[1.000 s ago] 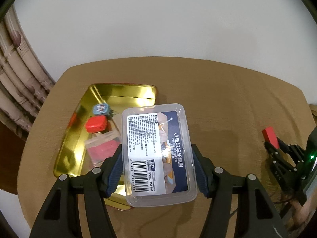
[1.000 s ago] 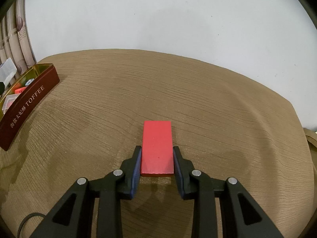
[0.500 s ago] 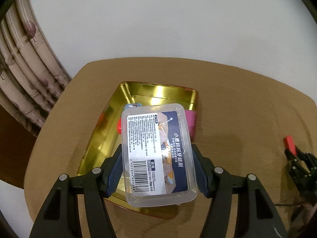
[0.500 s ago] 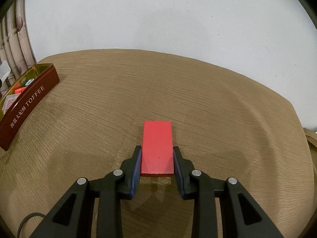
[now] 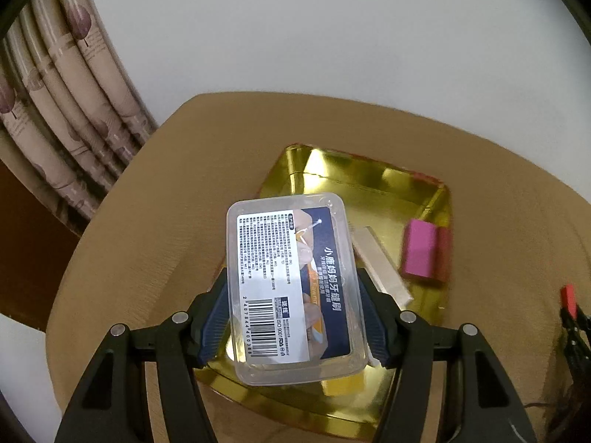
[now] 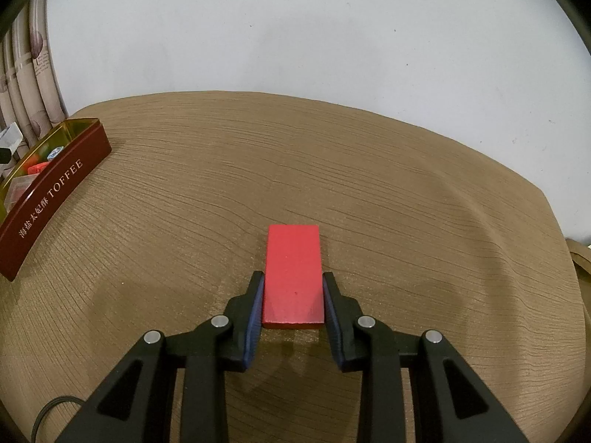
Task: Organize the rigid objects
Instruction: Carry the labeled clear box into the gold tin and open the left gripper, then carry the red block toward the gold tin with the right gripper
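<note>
- The left gripper (image 5: 293, 317) pinches a clear plastic box (image 5: 291, 291) above the gold tin (image 5: 369, 184), hiding the tin's near-left contents.
- The right gripper (image 6: 293, 304) clamps a red block (image 6: 293, 273) over the table (image 6: 406, 203).
- A pink block (image 5: 419, 253) inside the tin looks blurred.

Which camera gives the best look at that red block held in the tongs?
The right wrist view: the red block fills the centre, its flat top plain, clamped between the right tongs above the brown table. The left wrist view shows only a small red sliver at its right edge.
</note>
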The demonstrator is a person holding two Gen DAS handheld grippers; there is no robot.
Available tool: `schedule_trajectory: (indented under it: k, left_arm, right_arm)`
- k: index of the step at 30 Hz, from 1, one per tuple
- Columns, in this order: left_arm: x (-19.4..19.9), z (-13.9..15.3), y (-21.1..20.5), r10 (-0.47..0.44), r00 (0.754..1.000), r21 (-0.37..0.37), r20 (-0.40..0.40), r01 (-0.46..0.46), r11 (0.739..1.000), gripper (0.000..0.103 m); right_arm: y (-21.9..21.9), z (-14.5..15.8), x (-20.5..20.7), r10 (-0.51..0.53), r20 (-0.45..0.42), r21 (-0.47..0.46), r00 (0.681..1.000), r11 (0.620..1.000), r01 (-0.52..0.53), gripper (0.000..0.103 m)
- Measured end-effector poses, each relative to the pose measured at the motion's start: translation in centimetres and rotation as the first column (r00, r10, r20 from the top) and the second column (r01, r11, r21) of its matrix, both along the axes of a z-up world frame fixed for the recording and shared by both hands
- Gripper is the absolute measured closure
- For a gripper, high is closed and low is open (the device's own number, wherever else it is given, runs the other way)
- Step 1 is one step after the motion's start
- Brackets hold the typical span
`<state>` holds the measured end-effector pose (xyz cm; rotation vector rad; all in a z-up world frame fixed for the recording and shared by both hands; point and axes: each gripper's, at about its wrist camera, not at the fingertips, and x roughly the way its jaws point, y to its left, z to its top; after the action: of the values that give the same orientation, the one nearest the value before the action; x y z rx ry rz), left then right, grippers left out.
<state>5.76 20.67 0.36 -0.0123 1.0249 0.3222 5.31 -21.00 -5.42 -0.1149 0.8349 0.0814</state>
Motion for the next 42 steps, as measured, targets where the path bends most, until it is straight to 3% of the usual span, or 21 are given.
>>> schedule_trajectory:
  k: [11, 20, 30, 42]
  left_arm:
    - [1.3, -2.0, 2.7, -0.005, 0.999, -0.011, -0.032, 0.004, 1.0, 0.043]
    - [0.9, -2.6, 2.2, -0.082, 0.996, 0.052, -0.016, 0.083, 0.995, 0.045]
    - [0.4, -3.3, 1.4, -0.095, 0.995, 0.081, -0.005, 0.095, 0.992, 0.041]
    - [-2.3, -1.5, -0.1, -0.106, 0.992, 0.149, 0.066, 0.095, 0.984, 0.034]
  right_arm:
    - [0.0, 0.0, 0.0, -0.002, 0.0, 0.002, 1.0, 1.0, 0.002, 0.072]
    - [0.0, 0.0, -0.1, -0.004, 0.0, 0.0, 1.0, 1.0, 0.004, 0.072]
    - [0.1, -0.1, -0.1, -0.001, 0.002, -0.002, 1.0, 1.0, 0.001, 0.072]
    - [0.2, -0.1, -0.2, -0.001, 0.002, -0.004, 1.0, 1.0, 0.001, 0.072]
